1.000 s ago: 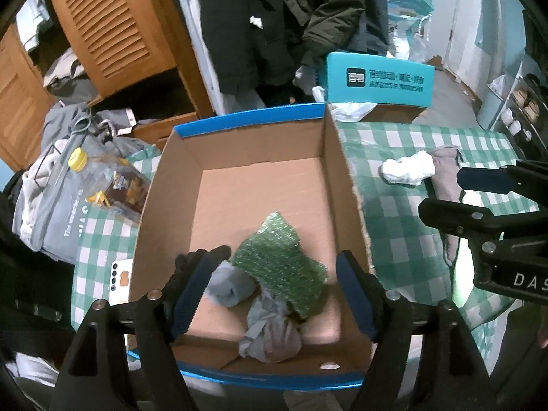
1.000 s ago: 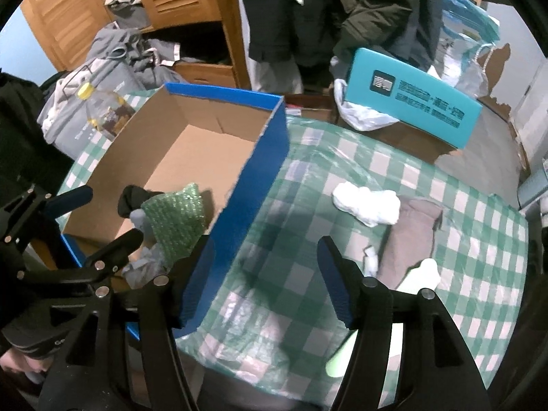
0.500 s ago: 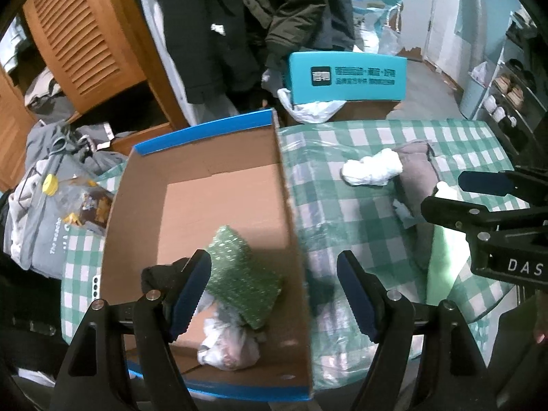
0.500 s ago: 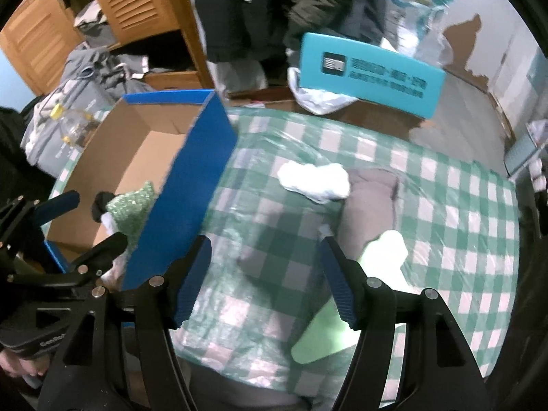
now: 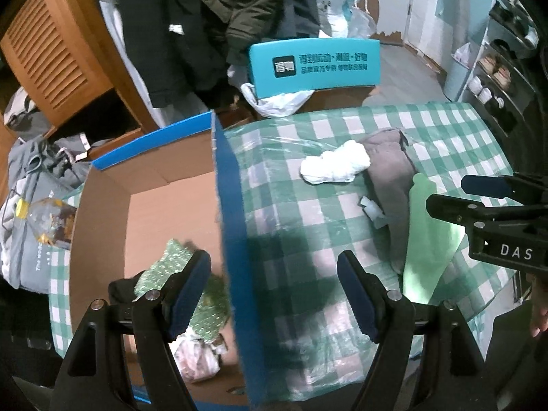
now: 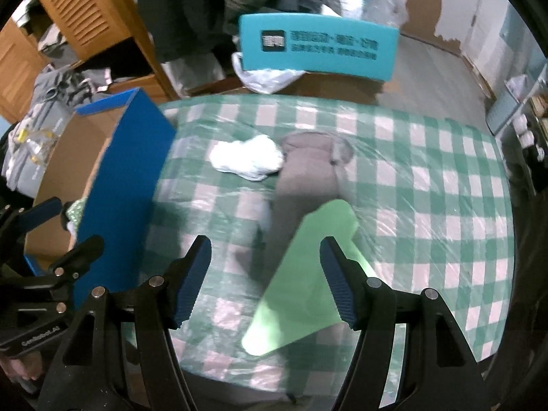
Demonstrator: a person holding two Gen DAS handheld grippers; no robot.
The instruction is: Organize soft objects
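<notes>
The left gripper has its fingers spread apart and nothing is between them; it hangs over the blue side wall of the cardboard box, one finger above the inside of the box and the other above the table. The right gripper is also released, with a wide empty gap, and it points down at the light green cloth, which lies flat on the table just under its fingers. This green cloth partly covers the lower end of a long grey cloth. A crumpled white cloth lies at the top left end of the grey one and touches it. All three soft things rest on the green and white checked tablecloth, which has a clear plastic sheet over it. Inside the box, near the left finger, lie a green bubble wrap piece, a dark rolled thing and a pale crumpled lump. Behind the table stands a turquoise box with printed text, and dark coats hang behind it.
</notes>
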